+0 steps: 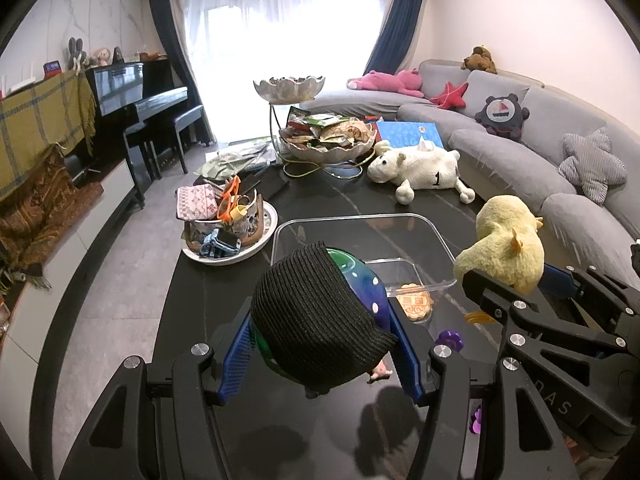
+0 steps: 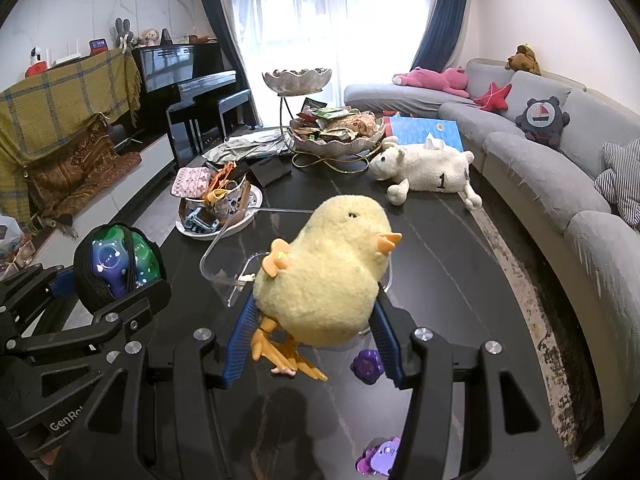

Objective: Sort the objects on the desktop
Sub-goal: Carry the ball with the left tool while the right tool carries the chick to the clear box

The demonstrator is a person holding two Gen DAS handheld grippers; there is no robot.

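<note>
Now both grippers carry toys: left gripper (image 1: 320, 354) fingers clamp a black-netted ball (image 1: 316, 316), right gripper (image 2: 310, 346) fingers clamp a yellow plush chick (image 2: 324, 272); the clear bin (image 1: 360, 222) lies at twelve o'clock, nearer the left.

We see a yellow plush chick (image 2: 324, 276), fuzzy and matt, with glossy orange plastic feet (image 2: 280, 350). The ball (image 1: 362, 280) looks like glossy swirled plastic under a ribbed black knit cover (image 1: 312, 316). Our gripper pads (image 1: 236, 356) are ridged blue plastic on matt black frames. The tabletop (image 2: 440, 264) is polished dark stone; the bin (image 1: 360, 236) is clear, smooth plastic.
</note>
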